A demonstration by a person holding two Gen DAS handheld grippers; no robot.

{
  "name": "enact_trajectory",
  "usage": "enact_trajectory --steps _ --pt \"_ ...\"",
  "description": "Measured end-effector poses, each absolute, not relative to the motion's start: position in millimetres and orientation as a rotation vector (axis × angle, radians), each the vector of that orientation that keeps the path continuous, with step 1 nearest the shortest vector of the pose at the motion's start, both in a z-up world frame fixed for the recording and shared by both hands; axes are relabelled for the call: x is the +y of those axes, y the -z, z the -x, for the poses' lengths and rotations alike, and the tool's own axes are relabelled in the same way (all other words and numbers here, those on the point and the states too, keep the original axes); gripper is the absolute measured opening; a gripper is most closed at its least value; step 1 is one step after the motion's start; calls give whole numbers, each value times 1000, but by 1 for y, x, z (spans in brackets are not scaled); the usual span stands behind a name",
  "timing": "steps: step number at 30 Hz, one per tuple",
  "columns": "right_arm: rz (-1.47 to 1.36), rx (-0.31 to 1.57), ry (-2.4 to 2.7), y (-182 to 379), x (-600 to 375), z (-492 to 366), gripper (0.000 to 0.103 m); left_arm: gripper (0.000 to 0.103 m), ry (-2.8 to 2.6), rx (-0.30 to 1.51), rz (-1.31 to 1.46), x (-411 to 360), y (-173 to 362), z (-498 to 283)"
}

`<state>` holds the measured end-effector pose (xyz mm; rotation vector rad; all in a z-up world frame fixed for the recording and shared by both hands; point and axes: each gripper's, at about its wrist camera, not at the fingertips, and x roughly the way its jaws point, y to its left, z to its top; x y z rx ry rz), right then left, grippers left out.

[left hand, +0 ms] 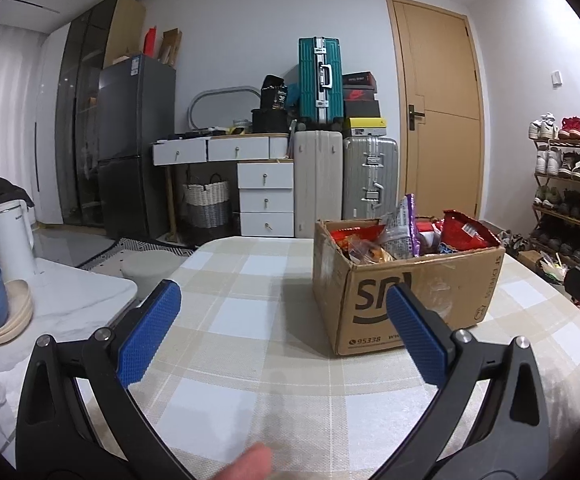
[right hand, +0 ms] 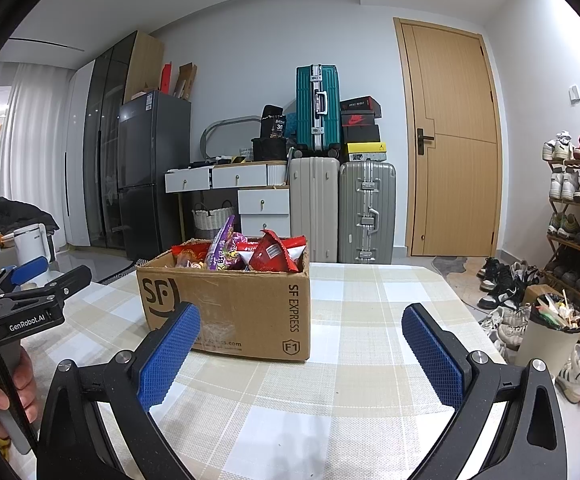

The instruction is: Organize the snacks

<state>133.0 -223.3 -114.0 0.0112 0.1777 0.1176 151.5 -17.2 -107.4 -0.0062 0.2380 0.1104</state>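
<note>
Cardboard box (right hand: pixel 225 304) sits on checkered tablecloth (right hand: pixel 370 360), packed with snack bags (right hand: pixel 265 254) poking above its rim. Left gripper (left hand: pixel 283 316) spread wide, empty, hovering just in front-left of box. Right gripper (right hand: pixel 302 340) also wide apart, empty, in front-right of box, not touching it.

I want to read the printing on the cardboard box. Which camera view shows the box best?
The right wrist view: the cardboard box shows two faces unobstructed, with "SF EXPRESS" legible. In the left wrist view the box is partly covered by a claw finger, which hides part of the logo.
</note>
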Motion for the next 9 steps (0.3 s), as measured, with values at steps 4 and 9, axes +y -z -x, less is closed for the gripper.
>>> enact_trajectory --steps 4,9 --pt "-13 179 -117 114 -223 -133 102 102 -104 241 30 -13 107 -150" --pt "-18 184 -114 117 -225 -132 102 103 -108 214 33 -12 107 -144"
